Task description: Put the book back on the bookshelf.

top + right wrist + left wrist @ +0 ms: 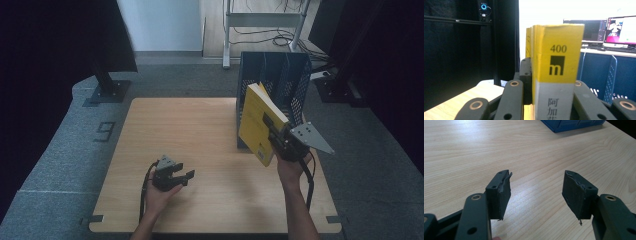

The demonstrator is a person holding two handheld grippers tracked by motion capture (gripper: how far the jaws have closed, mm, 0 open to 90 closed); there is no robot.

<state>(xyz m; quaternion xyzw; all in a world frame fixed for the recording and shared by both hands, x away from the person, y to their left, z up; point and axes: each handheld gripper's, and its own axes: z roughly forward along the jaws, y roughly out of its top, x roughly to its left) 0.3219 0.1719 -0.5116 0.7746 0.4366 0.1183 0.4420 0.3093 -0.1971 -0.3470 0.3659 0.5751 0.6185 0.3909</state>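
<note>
Since the yellow book is already up off the table, clamped by the right tongs and tilted in the air just in front of the blue file rack, I'd call this the carry step; looks like the book is headed for one of the rack's slots. In the right gripper view the spine stands straight up between the two black jaws, which are pressed on either side of it (you can read "400" and a little black logo on it); so that grip seems solid.

Next move, as I judge it: raise the book over the rack's front edge, square the spine with a slot, then lower it in; the tilt needs straightening first or a corner could catch on a divider.

The left tongs sit low over the table near the person's side, jaws apart with nothing between them, well apart from the book.

Count: one book; one file rack, with several upright slots (exact number is hard to tell from here); two tongs; one table.
</note>
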